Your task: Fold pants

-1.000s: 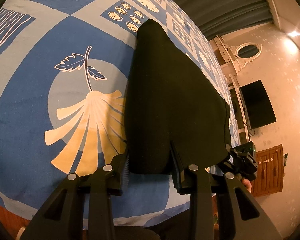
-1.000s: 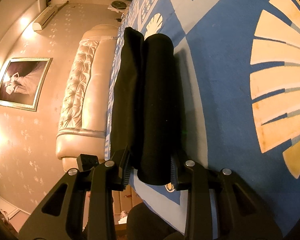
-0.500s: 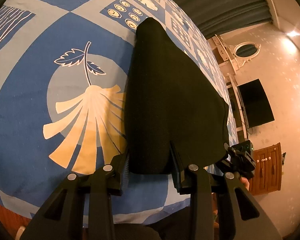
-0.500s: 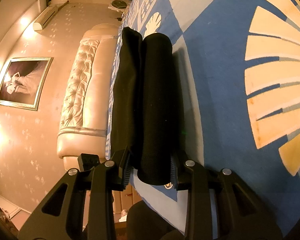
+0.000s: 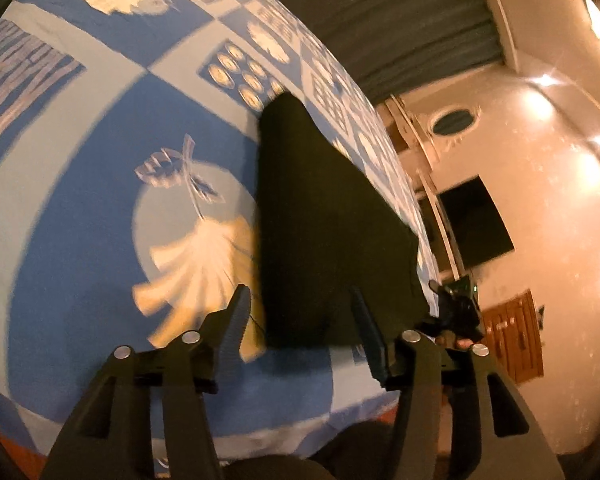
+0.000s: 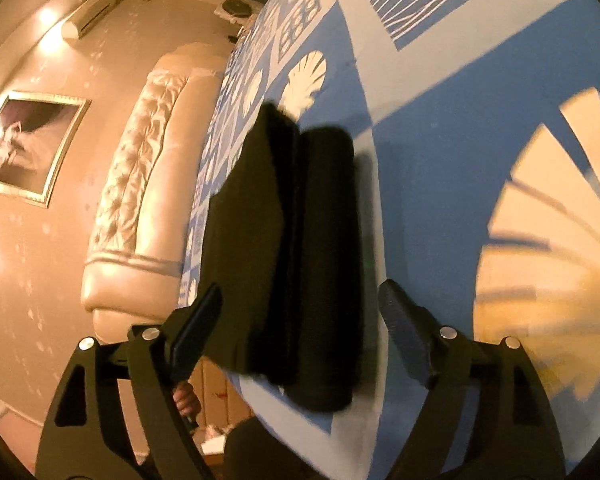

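Basically done: the pants lay folded into a compact dark bundle on the bed, near its front edge.
Pants shape: several layers stacked, with a rolled-looking fold along one side in the right wrist view; no loose leg or waistband showed trailing out.
Pants place: resting on the blue patterned bedspread, beside the big pale leaf print; not lifted, not draped over the edge as far as the frames showed.
Left gripper: jaws had just been opening; they stood about half wide, the near corner of the bundle lying between them, pads clear of the cloth on both sides.
Right gripper: jaws had just been opening; they stood wide, the bundle's near end between them, with clear gaps to both pads.
Held: nothing, by either gripper.
Step in hand: release after the last fold, judging by both sets of jaws parted around a bundle that sat on its own.
Left to do: probably only pulling both grippers back off the bundle; maybe a pat or a squaring-up if the layers slipped.
Unclear: far end of the bundle was dark and blurred, so edge alignment there could not be told.
Risk: a pad catching the cloth on the way out could drag the top layer open.
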The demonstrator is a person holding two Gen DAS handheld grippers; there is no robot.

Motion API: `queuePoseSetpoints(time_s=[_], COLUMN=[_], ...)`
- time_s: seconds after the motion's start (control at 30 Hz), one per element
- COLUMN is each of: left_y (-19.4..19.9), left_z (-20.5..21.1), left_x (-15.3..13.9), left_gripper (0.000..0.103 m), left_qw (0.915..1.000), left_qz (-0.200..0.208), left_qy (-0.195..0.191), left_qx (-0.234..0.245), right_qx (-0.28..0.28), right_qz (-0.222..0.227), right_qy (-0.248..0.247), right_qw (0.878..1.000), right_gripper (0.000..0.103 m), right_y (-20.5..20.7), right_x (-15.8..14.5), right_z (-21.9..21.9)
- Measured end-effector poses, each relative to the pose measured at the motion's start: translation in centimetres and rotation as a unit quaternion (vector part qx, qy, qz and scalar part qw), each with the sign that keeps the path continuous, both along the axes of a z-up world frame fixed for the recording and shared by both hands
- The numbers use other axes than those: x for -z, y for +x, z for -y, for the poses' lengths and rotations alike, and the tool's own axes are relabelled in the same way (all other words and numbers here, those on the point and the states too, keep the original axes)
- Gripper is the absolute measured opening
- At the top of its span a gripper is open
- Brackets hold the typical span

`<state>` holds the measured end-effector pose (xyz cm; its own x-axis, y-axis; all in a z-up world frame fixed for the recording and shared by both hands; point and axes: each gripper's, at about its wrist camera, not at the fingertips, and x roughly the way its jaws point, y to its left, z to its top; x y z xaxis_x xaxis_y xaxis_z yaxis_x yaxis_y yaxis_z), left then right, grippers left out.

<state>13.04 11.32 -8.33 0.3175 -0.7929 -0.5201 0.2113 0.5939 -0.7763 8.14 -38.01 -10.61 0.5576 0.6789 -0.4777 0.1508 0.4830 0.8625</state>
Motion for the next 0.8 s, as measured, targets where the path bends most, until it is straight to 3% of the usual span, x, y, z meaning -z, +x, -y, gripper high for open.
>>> queuePoseSetpoints(time_s=[0.23,0.4,0.43,0.5,0.57,0.67,0.8], left_y=[5.7,8.5,9.1,9.6,10.1,10.5,10.9], left_z=[1.8,3.1,3.5,4.0,4.7,5.6,6.2], left_x=[0.9,2.1,2.2,2.1,2.0,2.0,1.8], left_gripper=[0.056,0.057,0.063,0.069,0.074,0.081,0.082], left_qw=[0.9994,0.9995,0.9994,0.9993,0.9988,0.9975,0.9964], left_qz=[-0.004,-0.021,-0.024,-0.023,-0.019,-0.021,-0.013], left_qy=[0.033,0.014,0.011,0.006,0.004,0.015,0.025], left_qx=[0.013,0.019,0.022,0.029,0.046,0.066,0.08], right_qx=[0.016,0.017,0.015,0.007,-0.009,-0.018,-0.025], right_qz=[0.005,0.008,0.01,0.005,-0.005,-0.006,-0.001], right_qy=[0.02,0.036,0.038,0.024,0.008,0.021,0.024], right_qw=[1.0,0.999,0.999,1.0,1.0,1.0,0.999], right_gripper=[0.083,0.083,0.082,0.072,0.048,0.038,0.035], right_y=[4.7,6.4,6.6,6.9,7.1,7.1,7.2], right_x=[0.6,0.8,0.9,1.0,1.6,2.2,2.3], right_z=[0.1,0.4,0.5,0.6,0.8,1.4,1.5])
